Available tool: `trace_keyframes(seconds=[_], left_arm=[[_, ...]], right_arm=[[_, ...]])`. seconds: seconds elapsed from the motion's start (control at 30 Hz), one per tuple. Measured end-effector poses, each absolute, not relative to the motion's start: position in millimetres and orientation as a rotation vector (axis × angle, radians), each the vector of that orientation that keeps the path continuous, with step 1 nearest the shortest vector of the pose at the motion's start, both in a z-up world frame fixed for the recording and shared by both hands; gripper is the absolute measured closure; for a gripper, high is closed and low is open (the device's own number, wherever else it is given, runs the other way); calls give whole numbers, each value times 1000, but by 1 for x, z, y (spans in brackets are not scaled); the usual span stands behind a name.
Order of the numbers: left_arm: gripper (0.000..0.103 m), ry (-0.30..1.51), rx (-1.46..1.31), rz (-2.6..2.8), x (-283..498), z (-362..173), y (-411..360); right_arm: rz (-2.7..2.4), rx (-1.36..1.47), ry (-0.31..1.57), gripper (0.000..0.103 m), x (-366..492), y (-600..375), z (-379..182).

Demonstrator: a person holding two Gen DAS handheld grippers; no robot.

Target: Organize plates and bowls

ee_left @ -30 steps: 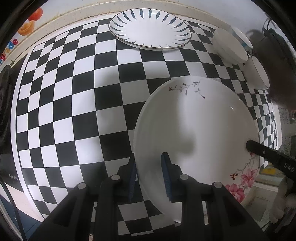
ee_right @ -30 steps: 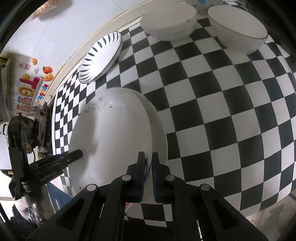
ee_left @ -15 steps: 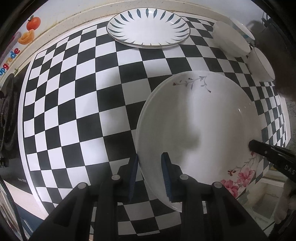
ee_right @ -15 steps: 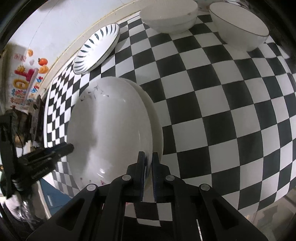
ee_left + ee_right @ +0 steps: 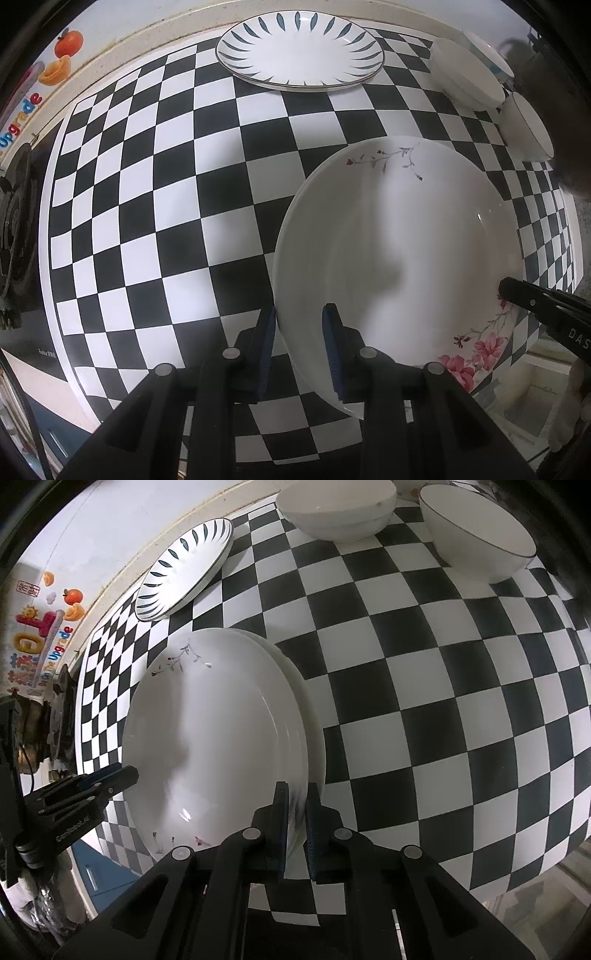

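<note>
A white floral plate lies over a plain white plate, whose rim shows beside it, on the checkered cloth. My left gripper points down and is shut on the floral plate's left rim, one pad outside and one inside. My right gripper straddles the opposite rim. Its jaws are opening, and the rim sits loose between the pads. Each gripper's fingers show at the plate's edge in the other view. A leaf-pattern plate rests at the back.
Two white bowls stand at the back right of the cloth. A dark stove borders the cloth's left edge. A wall with fruit stickers runs behind. The counter drops off past the cloth's near right edge.
The right gripper's jaws have parted slightly around the floral plate's rim. The left gripper's hold looks the same, and the plate has barely shifted.
</note>
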State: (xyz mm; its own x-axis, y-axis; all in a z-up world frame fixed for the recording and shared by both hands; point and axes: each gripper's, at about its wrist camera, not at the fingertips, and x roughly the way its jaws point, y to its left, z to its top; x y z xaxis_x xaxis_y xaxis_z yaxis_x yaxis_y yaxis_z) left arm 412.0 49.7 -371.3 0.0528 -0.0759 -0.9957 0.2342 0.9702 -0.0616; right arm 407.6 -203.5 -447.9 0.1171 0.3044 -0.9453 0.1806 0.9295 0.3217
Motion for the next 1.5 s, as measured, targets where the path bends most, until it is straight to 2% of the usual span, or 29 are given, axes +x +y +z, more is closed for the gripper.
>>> trace_keyframes(seconds=[0.57, 1.13, 1.2, 1.27, 1.37, 1.5], left_arm=[[79, 1510, 114, -230, 417, -365, 59], [79, 1427, 24, -261, 411, -291, 64], [79, 1405, -2, -251, 422, -284, 64], [74, 1387, -34, -239, 438, -280, 66], [74, 1372, -84, -207, 473, -281, 73], [74, 1390, -147, -168, 524, -296, 83]], right_arm=[[57, 337, 1478, 90, 410, -204, -438], [165, 326, 1423, 90, 419, -189, -375], [181, 314, 1421, 86, 431, -187, -368], [202, 293, 1420, 71, 450, -185, -362], [219, 253, 1412, 67, 485, -180, -357], [252, 227, 1411, 66, 551, -174, -357]])
